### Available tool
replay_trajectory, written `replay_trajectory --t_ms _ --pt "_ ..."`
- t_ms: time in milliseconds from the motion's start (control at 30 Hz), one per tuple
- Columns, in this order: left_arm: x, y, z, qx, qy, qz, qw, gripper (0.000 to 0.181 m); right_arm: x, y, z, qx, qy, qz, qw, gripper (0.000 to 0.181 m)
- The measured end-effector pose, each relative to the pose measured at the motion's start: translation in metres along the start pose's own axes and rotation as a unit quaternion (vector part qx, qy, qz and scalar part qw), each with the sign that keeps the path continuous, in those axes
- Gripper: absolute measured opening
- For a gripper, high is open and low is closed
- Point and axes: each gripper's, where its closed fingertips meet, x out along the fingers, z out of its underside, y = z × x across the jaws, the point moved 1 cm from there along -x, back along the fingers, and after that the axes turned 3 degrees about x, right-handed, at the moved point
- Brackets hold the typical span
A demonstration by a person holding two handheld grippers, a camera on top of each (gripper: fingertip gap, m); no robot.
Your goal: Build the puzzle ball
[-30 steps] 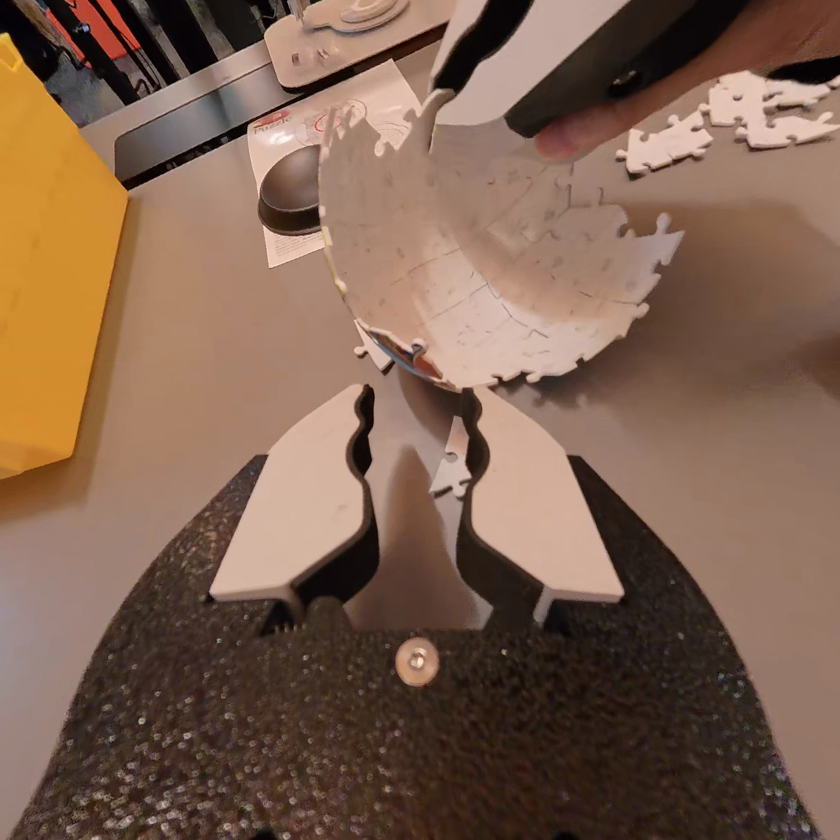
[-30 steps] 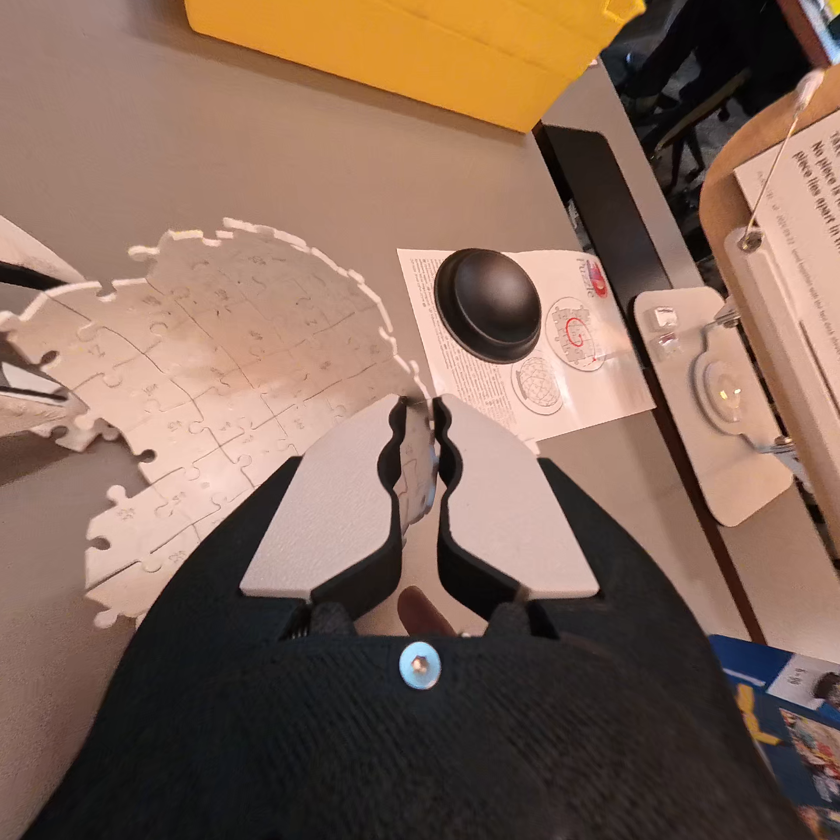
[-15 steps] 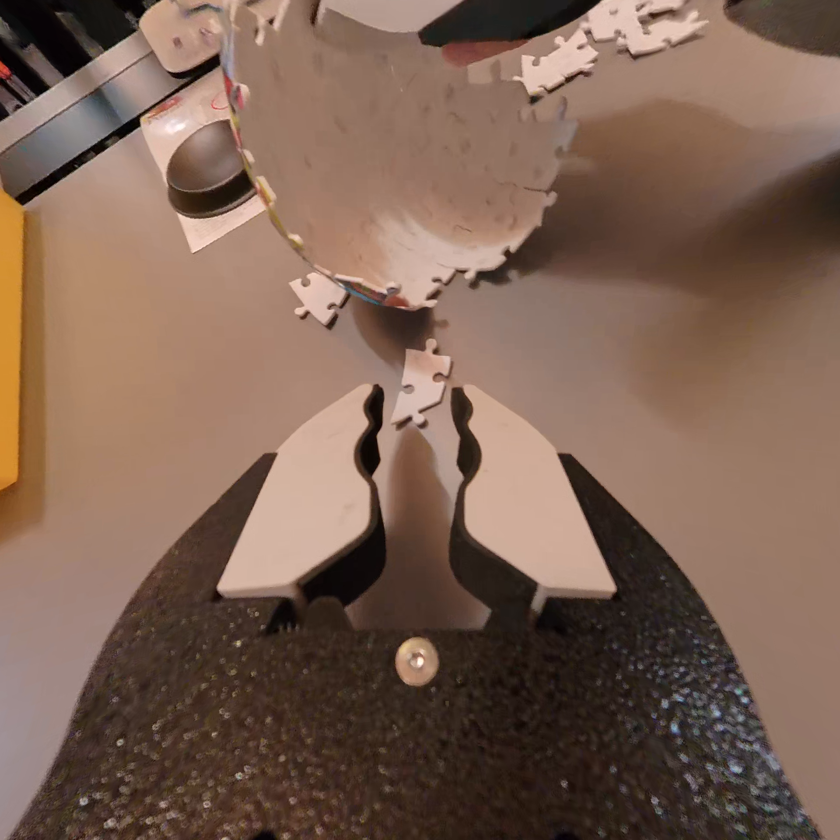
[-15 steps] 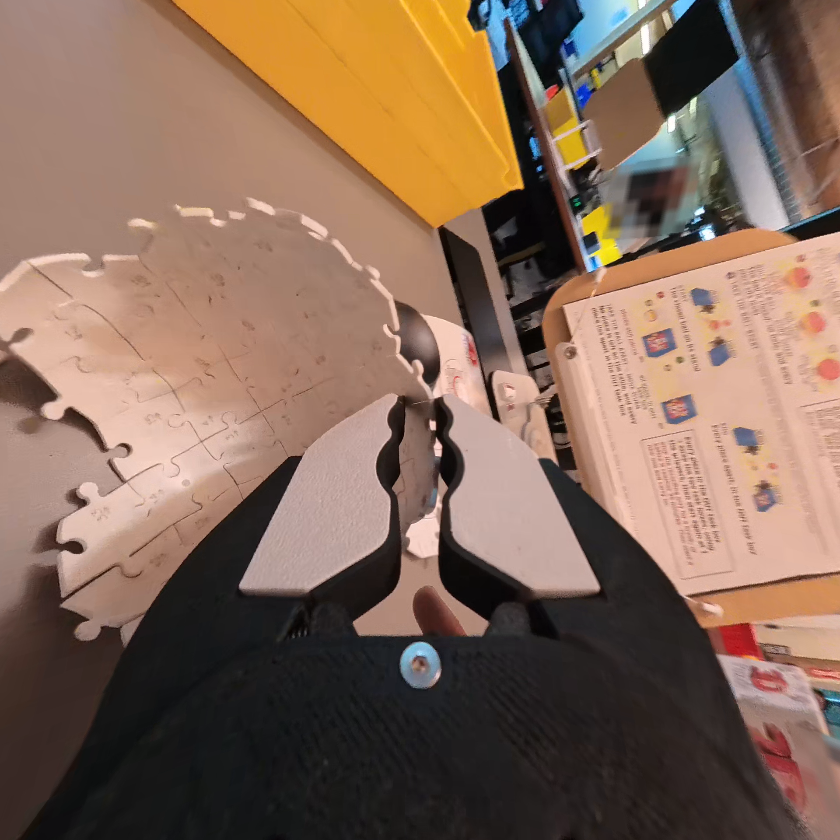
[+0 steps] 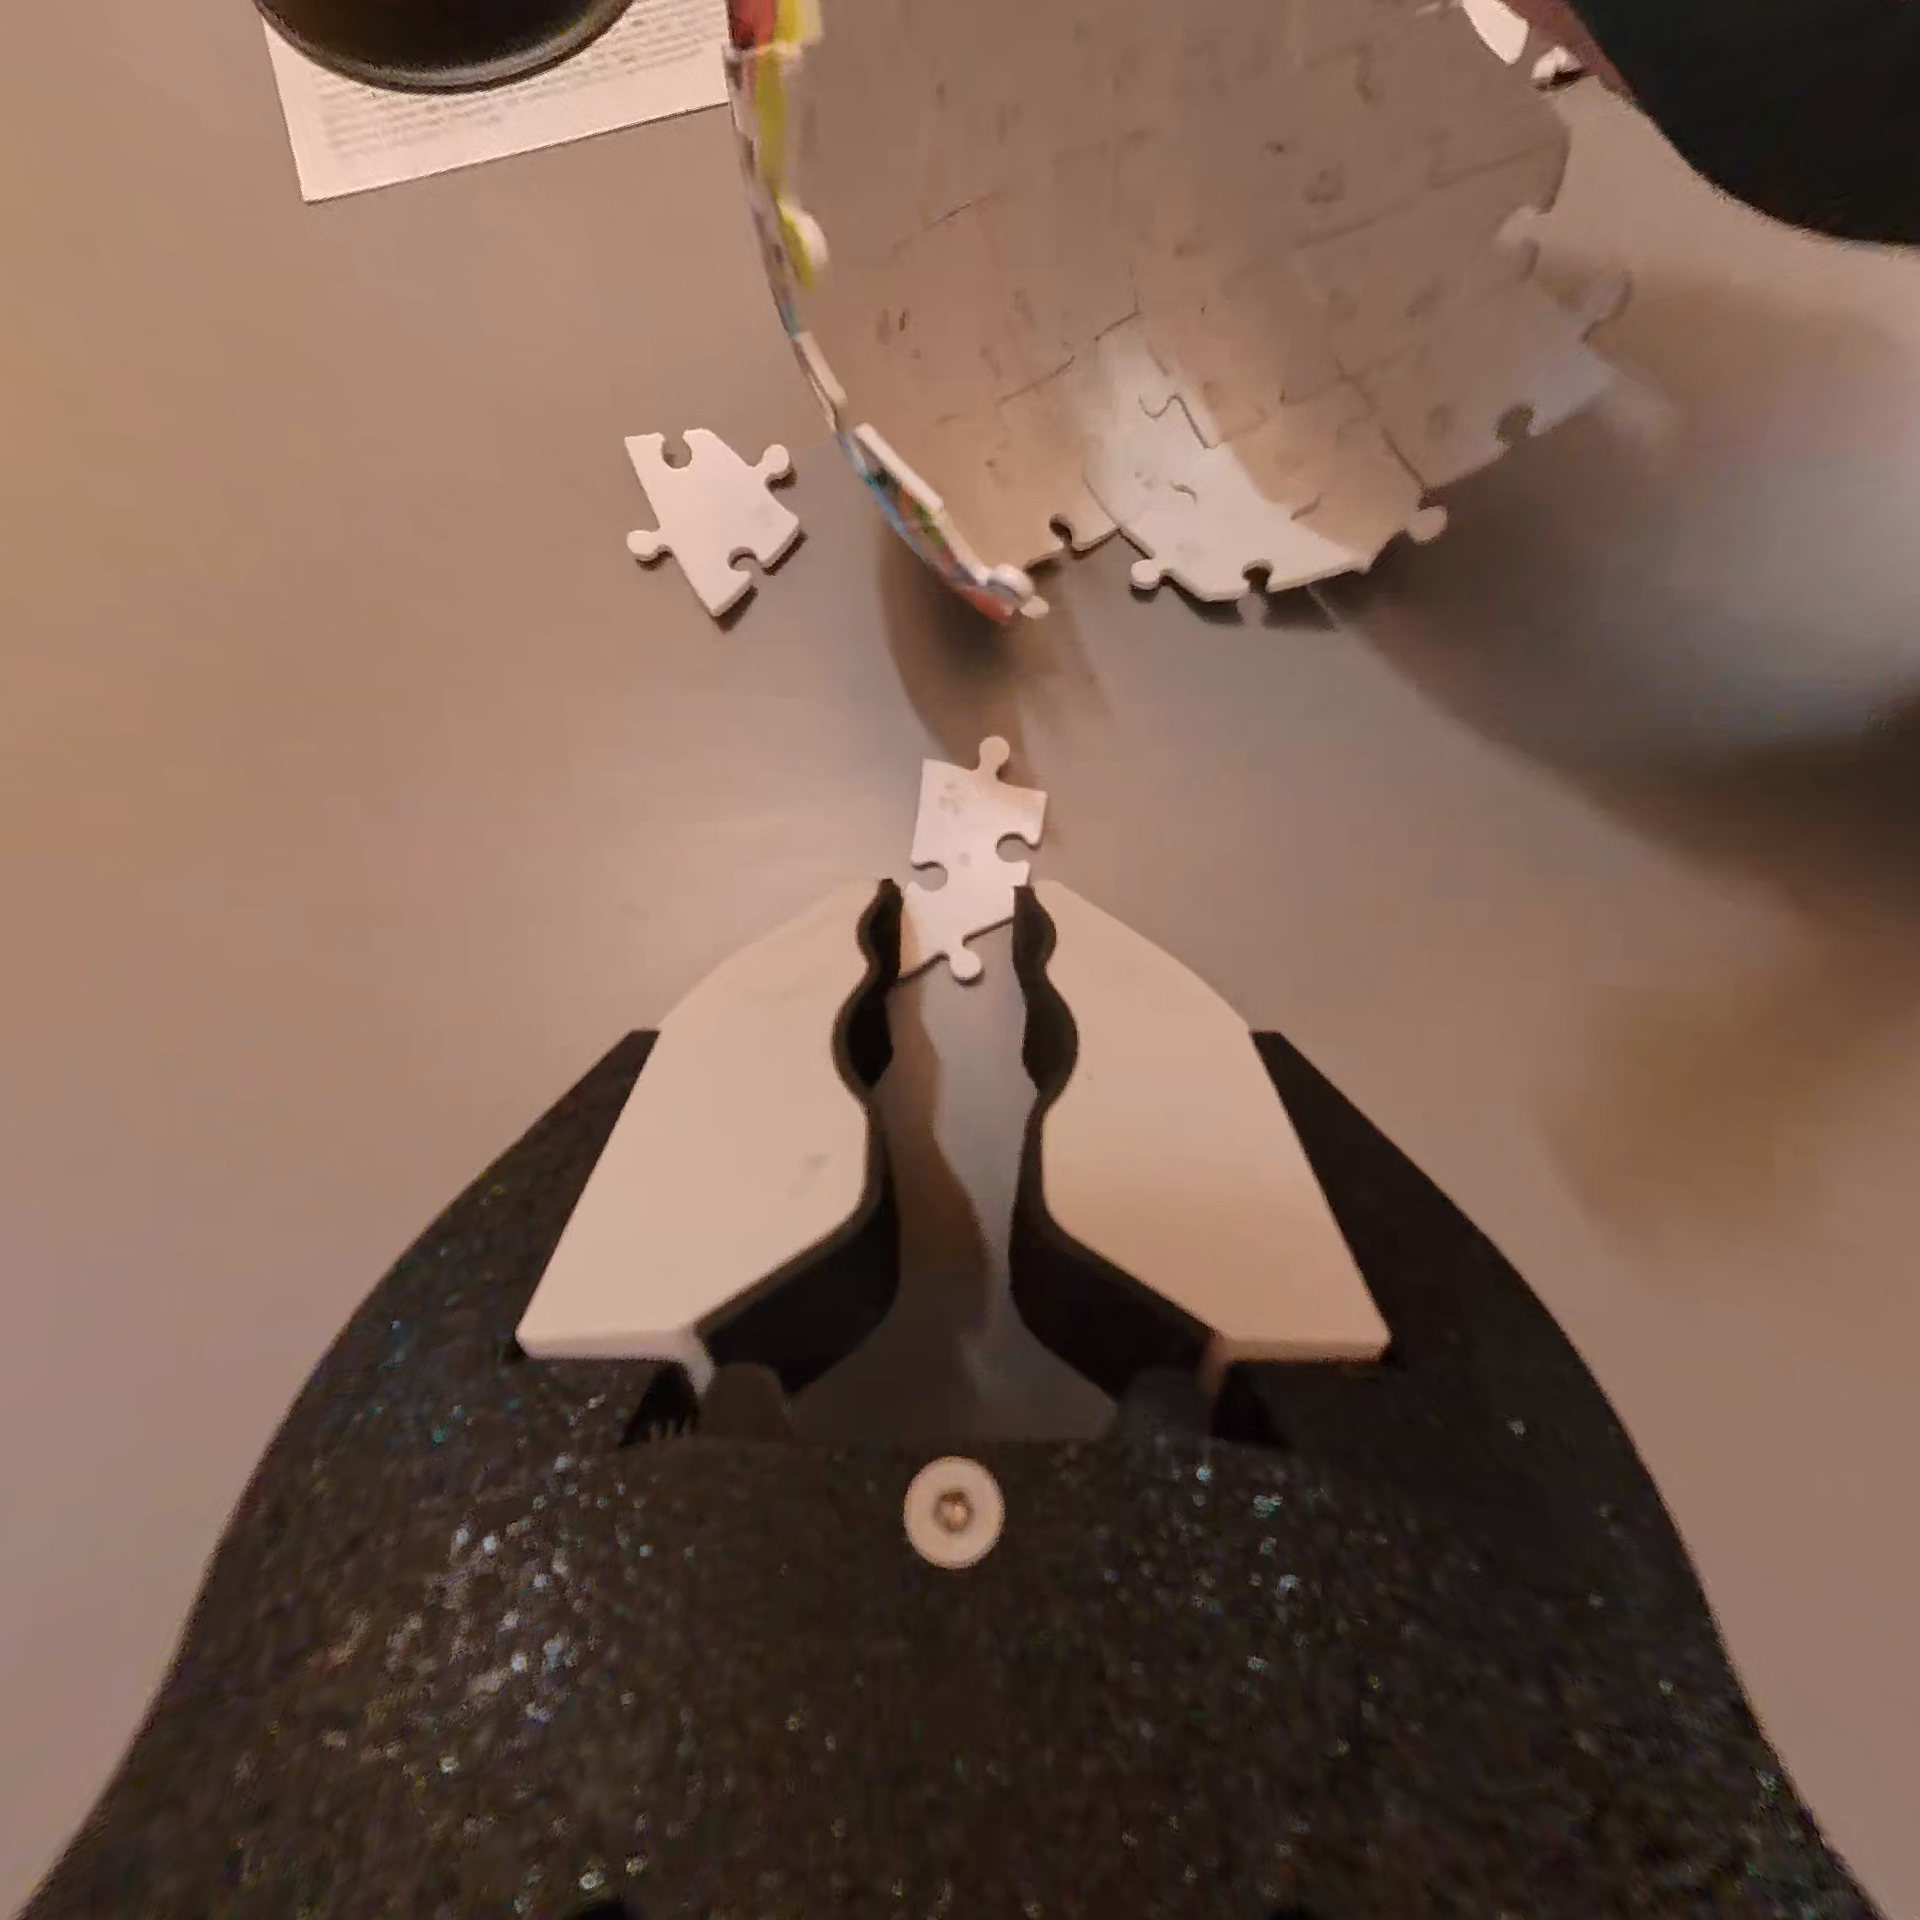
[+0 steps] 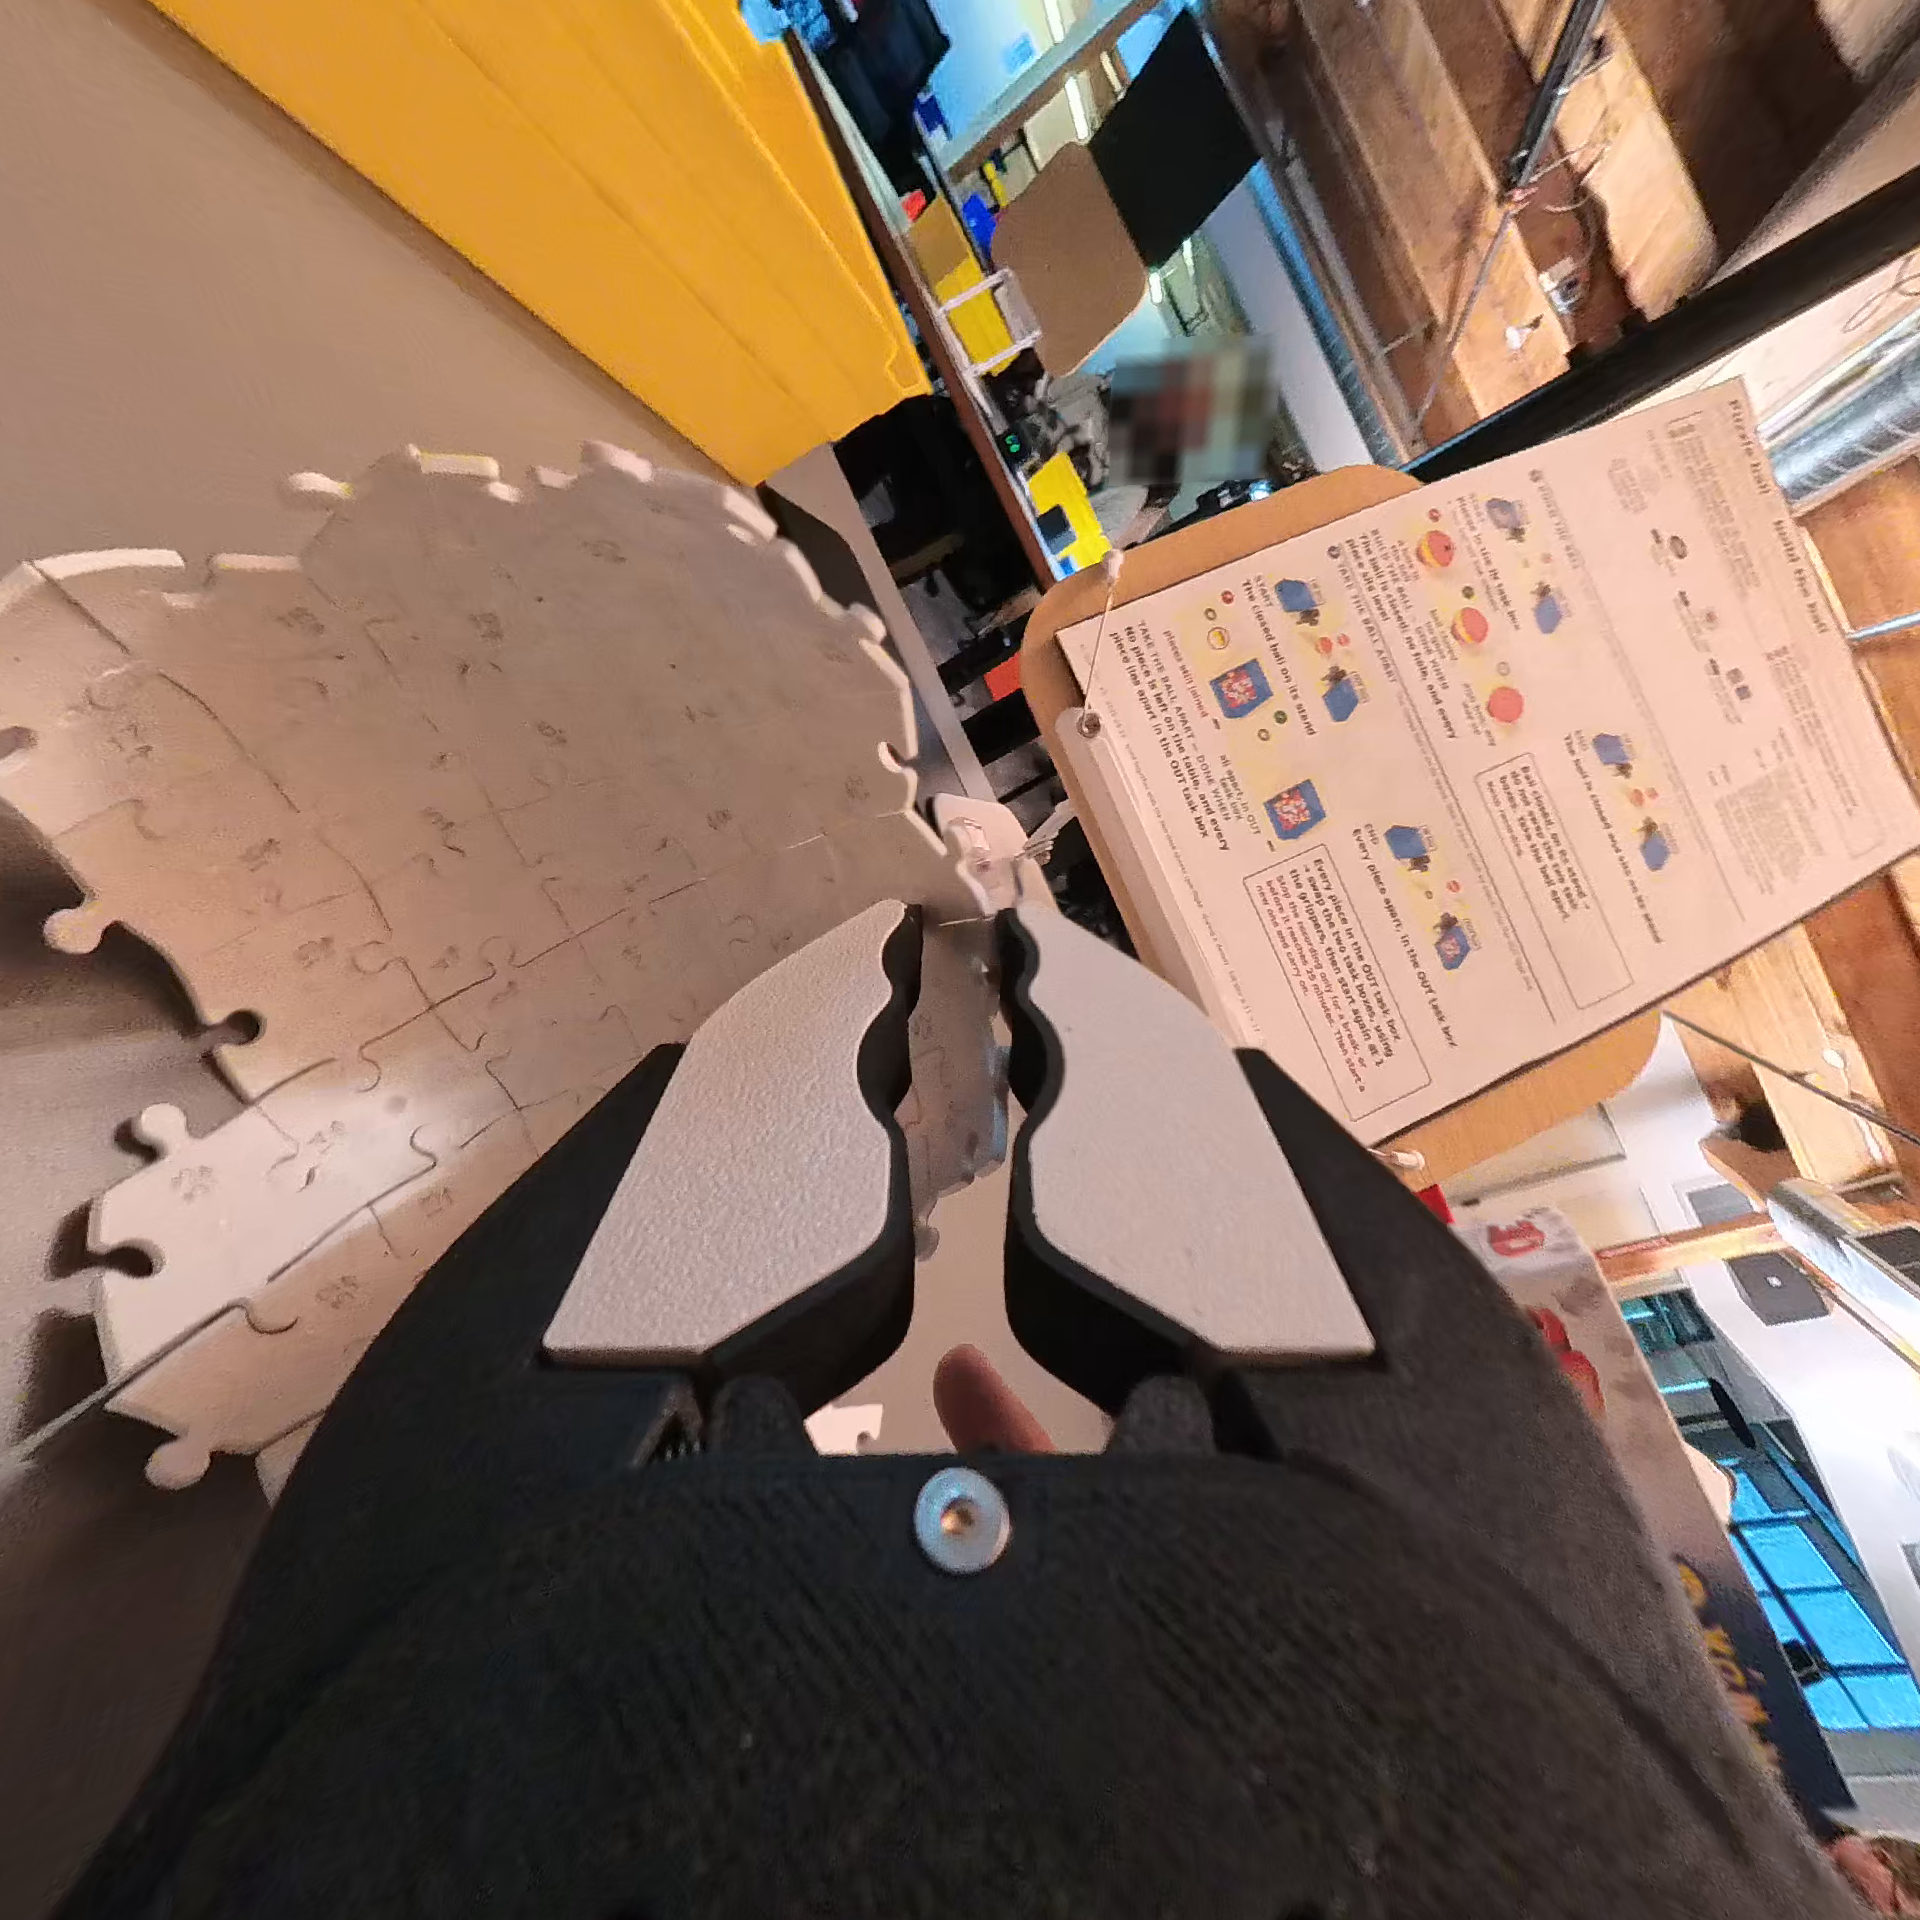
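The half-built puzzle ball shell (image 5: 1195, 312), white inside with a coloured outer edge, hangs tilted over the grey table. My right gripper (image 6: 958, 925) is shut on the shell's rim (image 6: 468, 831); its dark body shows at the top right of the left wrist view (image 5: 1766, 104). My left gripper (image 5: 958, 904) is low over the table, its tips closed against the side edges of a single white puzzle piece (image 5: 971, 842) that lies face up. A joined pair of white pieces (image 5: 717, 514) lies on the table to the left of the shell.
A black dome stand (image 5: 436, 42) sits on a printed sheet (image 5: 468, 135) at the far left. A yellow bin (image 6: 582, 208) stands along the table's far edge. A clipboard with an instruction sheet (image 6: 1455, 779) stands beyond the table. Tip to tip, the grippers are about 15 cm apart.
The right gripper has tilted and lifted the shell. The left gripper has come lower and narrowed, and the single piece now sits between its tips.
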Motion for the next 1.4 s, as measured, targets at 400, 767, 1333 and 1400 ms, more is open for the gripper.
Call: replay_trajectory --t_ms 400,767,1333,1400 --pt "0.005 0.035 -0.033 -0.122 0.088 -0.045 0.988 0.020 -0.027 0.001 -0.008 -0.012 0.030 0.085 0.996 0.011" --pt "0.023 0.023 -0.044 -0.163 0.066 -0.094 0.980 0.020 -0.032 0.002 -0.004 0.015 0.022 0.084 0.996 0.010" --pt "0.009 0.047 -0.049 0.183 0.105 0.003 0.978 0.036 -0.034 0.003 -0.001 0.027 0.035 0.081 0.996 0.010" --pt "0.010 0.055 -0.042 0.194 0.086 0.069 0.975 0.050 -0.034 0.003 0.000 0.031 0.034 0.079 0.996 0.010"
